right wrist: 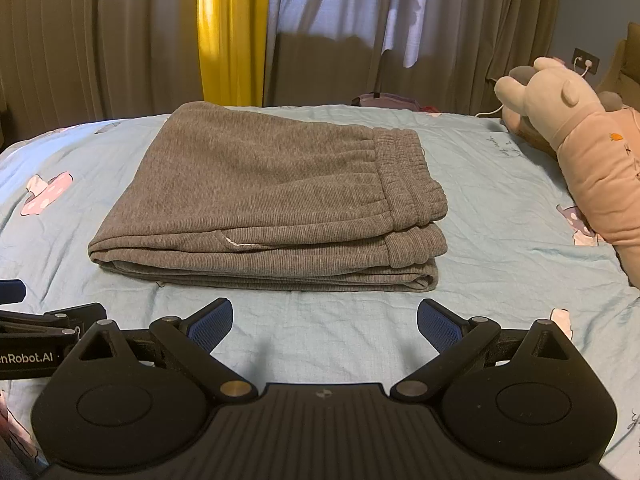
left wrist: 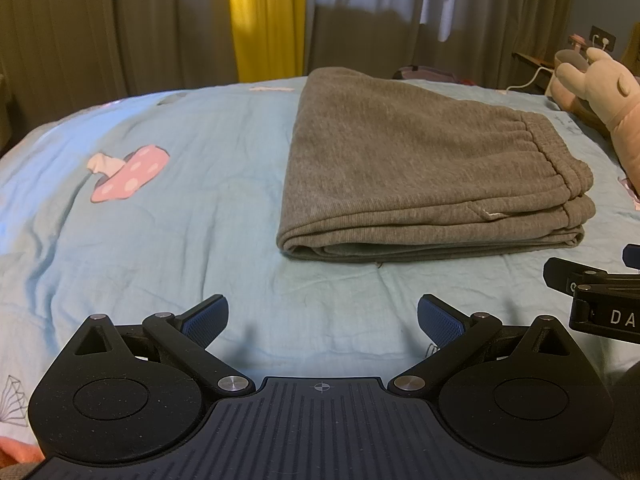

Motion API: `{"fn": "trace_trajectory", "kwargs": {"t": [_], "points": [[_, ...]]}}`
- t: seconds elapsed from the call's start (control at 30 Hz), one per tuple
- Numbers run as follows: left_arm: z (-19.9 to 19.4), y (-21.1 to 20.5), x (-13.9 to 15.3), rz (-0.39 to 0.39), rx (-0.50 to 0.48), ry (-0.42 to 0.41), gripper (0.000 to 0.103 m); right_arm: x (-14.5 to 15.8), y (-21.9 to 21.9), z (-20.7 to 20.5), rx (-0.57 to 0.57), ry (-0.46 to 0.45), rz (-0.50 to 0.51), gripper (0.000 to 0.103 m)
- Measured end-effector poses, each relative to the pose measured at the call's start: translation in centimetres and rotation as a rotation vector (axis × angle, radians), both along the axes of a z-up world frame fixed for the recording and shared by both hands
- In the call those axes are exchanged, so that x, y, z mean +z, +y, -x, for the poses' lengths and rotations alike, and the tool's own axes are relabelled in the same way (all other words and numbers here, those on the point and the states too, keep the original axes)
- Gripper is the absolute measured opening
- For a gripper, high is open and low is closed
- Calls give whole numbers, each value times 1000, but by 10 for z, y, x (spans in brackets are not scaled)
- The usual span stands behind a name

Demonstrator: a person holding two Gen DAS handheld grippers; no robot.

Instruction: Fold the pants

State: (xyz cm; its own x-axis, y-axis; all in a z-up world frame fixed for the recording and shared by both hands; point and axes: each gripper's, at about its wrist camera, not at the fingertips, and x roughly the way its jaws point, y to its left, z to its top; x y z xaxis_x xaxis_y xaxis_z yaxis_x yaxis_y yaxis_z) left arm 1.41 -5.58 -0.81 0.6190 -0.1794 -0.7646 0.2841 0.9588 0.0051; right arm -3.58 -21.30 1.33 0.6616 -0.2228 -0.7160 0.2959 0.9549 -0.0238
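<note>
Grey sweatpants (left wrist: 404,168) (right wrist: 272,204) lie folded in a flat stack on the light blue bed sheet (left wrist: 192,216), the elastic waistband on the right end. My left gripper (left wrist: 322,320) hovers open over bare sheet, a short way in front of the stack's near left corner. Open too, my right gripper (right wrist: 325,326) hangs just in front of the stack's near edge, with nothing between its blue pads (right wrist: 438,326). Each gripper shows at the edge of the other's view.
A plush toy (right wrist: 568,132) (left wrist: 600,88) lies at the right side of the bed. Curtains (right wrist: 140,40) hang behind the far edge. A wall socket with a white cable (right wrist: 586,62) sits at the back right. Mushroom prints (left wrist: 128,174) mark the sheet.
</note>
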Motion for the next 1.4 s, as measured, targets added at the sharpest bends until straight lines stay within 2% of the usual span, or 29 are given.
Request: {"fn": "trace_trajectory", "kwargs": {"t": [1.4], "points": [[0, 2, 1, 12, 8, 8, 103, 1, -2, 1, -6, -6, -6, 99]]}}
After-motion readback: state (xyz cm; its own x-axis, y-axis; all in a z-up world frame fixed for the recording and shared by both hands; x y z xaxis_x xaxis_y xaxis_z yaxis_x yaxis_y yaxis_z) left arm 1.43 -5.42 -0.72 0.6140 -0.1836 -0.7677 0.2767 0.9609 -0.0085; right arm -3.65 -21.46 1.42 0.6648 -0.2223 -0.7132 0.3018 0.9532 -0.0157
